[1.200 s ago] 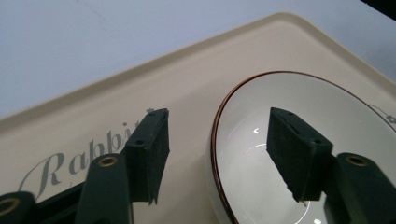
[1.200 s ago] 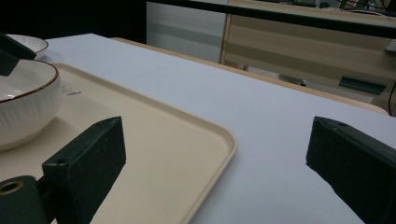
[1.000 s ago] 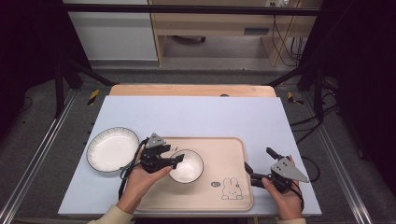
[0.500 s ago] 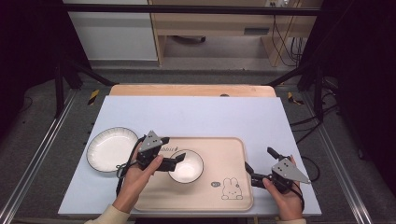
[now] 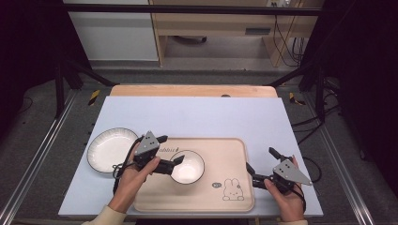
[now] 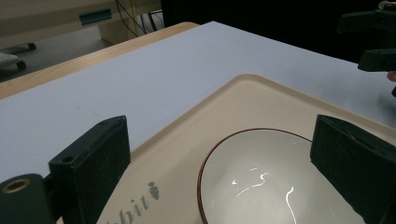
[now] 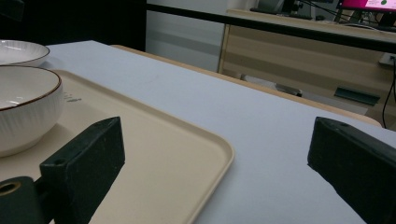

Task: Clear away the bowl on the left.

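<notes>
Leftmost, white plate (image 5: 111, 149) sits on the pale sheet (image 5: 197, 117), just beside the beige tray (image 5: 234, 192). Your left gripper (image 5: 172, 152) has its jaws spread wide over the tray's left end, at the rim of the brown-edged bowl (image 5: 187, 167). Your right gripper (image 5: 259, 167) is spread open too, holding nothing, at the tray's right edge.

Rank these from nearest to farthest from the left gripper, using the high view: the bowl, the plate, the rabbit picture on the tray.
1. Bowl, on the tray, right at the left gripper.
2. Plate, on the table, left of the tray.
3. Rabbit picture, tray's near right corner.
</notes>
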